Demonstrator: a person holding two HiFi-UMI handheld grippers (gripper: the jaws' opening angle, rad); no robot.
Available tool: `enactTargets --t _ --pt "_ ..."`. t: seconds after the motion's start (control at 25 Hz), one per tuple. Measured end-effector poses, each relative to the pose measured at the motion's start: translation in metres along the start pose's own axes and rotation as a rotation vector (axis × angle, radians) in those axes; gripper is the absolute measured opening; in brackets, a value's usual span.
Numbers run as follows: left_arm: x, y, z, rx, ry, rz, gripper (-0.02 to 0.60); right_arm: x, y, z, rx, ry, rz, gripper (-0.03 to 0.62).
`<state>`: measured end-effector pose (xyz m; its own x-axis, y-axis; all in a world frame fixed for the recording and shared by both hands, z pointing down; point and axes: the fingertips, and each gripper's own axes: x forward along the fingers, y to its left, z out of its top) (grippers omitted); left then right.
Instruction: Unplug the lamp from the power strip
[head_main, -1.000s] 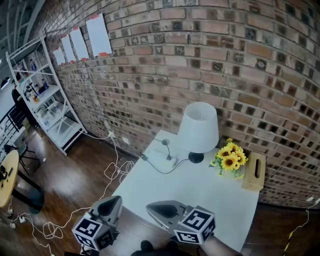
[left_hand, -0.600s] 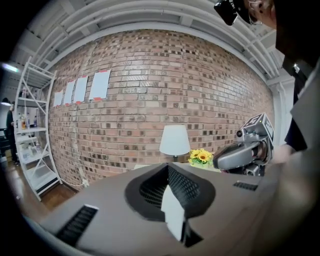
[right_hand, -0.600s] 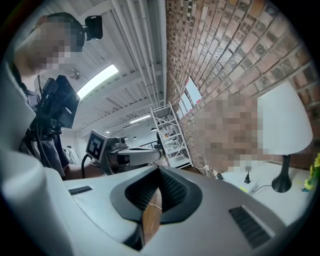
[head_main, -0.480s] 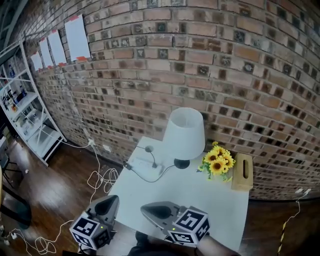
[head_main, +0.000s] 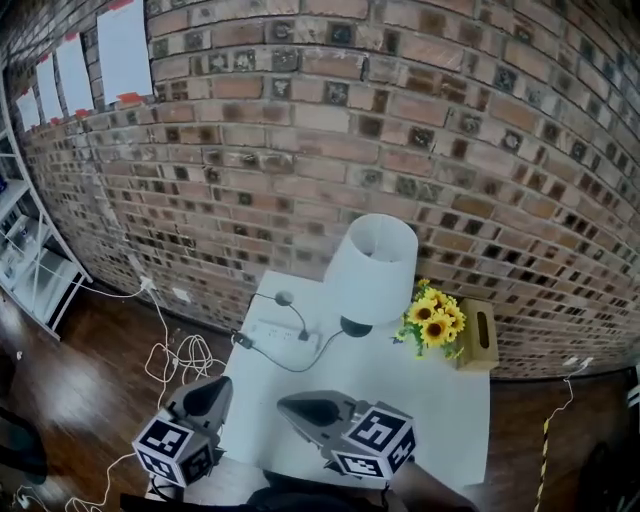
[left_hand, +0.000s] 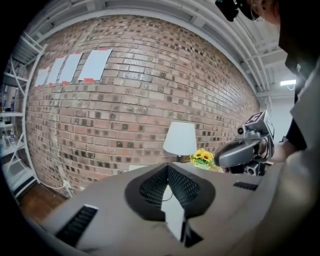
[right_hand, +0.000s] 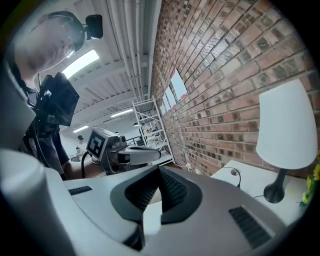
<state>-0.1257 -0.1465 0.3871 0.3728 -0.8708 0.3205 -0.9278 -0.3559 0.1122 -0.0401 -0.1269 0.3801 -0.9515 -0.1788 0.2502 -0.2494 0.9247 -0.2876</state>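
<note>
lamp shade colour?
White lampshade, on a black base; it shows best in the head view.

Sunflowers sat on white table w/ wooden tissue box just beside, by brick wall. Papers hung on it; white cables lay on floor.

Hardware: left gripper and right gripper, grey moulded shells, tapered snouts. Black cross-hatched pads inside the jaws. 1 cube per gripper, black-and-white square markers. Dark slotted vents on housings.
</note>
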Motion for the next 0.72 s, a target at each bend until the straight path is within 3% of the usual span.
enactTargets --t 0.4,0.48,0.6,0.72 --pt "0.065 0.042 -0.023 0.100 0.077 -0.137 -0.002 0.031 -0.033 0.000 0.030 0.058 -0.167 -0.002" --pt "0.076 0.042 -0.026 0.092 0.088 -0.164 -0.002 0.030 -0.041 -0.003 0.033 0.073 -0.192 -0.002" --pt "0.096 0.041 -0.028 0.080 0.108 -0.191 -0.002 0.025 -0.057 -0.008 0.016 0.103 -0.234 -0.002" --pt "0.118 0.040 -0.031 0.127 0.139 -0.193 -0.002 0.023 -0.077 -0.015 -0.033 0.148 -0.263 -0.002"
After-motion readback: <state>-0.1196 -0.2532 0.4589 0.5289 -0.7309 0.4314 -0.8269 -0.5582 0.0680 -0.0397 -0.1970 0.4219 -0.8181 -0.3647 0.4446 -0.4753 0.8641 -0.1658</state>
